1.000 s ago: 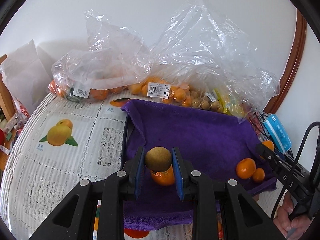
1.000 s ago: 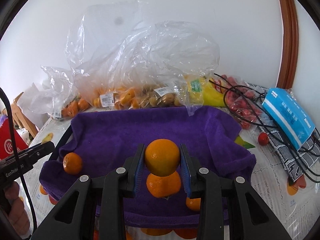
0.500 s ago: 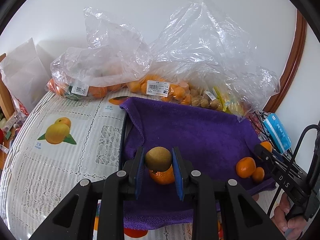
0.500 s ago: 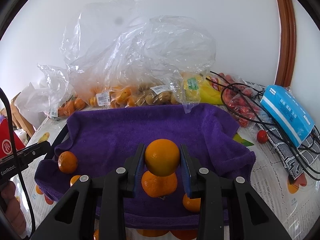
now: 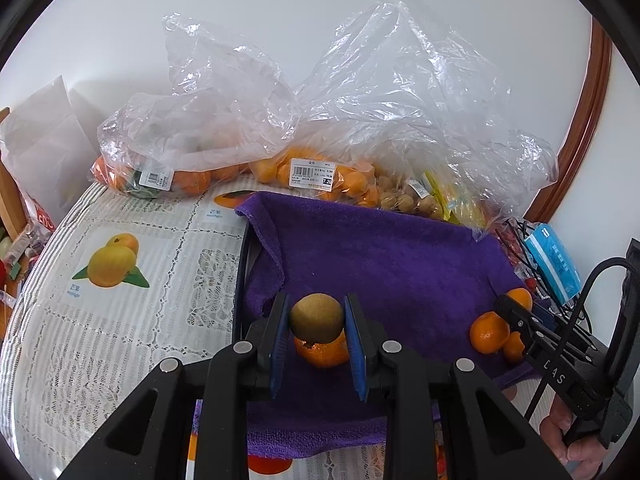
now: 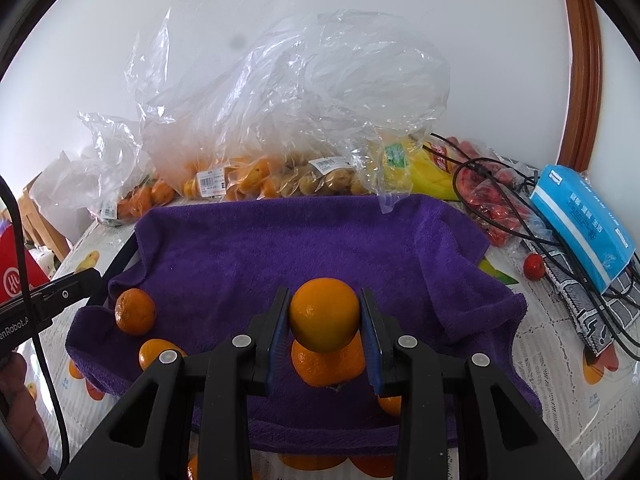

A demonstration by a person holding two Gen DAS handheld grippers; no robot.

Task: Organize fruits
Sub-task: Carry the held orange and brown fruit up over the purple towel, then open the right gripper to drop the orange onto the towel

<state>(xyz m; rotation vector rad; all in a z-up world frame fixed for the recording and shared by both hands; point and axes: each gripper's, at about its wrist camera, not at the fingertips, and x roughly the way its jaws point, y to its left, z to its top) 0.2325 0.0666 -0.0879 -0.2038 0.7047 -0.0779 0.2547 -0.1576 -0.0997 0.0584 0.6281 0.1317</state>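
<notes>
- The left gripper point(image 5: 317, 334) has its blue-padded fingers point(image 5: 280, 336) closed on a kiwi point(image 5: 316, 318), a round fruit with dull brown-green fuzzy skin, low in the middle of the left wrist view.
- Right below the kiwi a mandarin point(image 5: 323, 351) lies on the purple towel point(image 5: 380, 264); whether the two touch cannot be told.
- The right gripper point(image 6: 325, 330) clamps a smooth, glossy orange point(image 6: 324, 314) between its pads, low in the middle of the right wrist view, above a second mandarin point(image 6: 328, 366) with dimpled peel on the towel point(image 6: 280, 248).
- The towel is thick, fluffy terry, draped over a dark tray whose edge point(image 5: 240, 280) shows at its left side.
- More mandarins lie on the cloth: two at lower left of the right view point(image 6: 135, 311), and a small cluster at right of the left view point(image 5: 489, 332).
- Behind the towel, crinkled clear plastic bags point(image 5: 360, 92) hold orange and small tan fruit with white price labels.
- A white lace-patterned tablecloth point(image 5: 132, 292) with printed fruit covers the table.
- At right in the right view are a blue tissue pack point(image 6: 582, 224), tangled black cables point(image 6: 504, 200) and a small red fruit point(image 6: 534, 266).
- Compared with a second ago, both grips are unchanged; in the right view the towel and loose mandarins sit slightly further right in the frame.
</notes>
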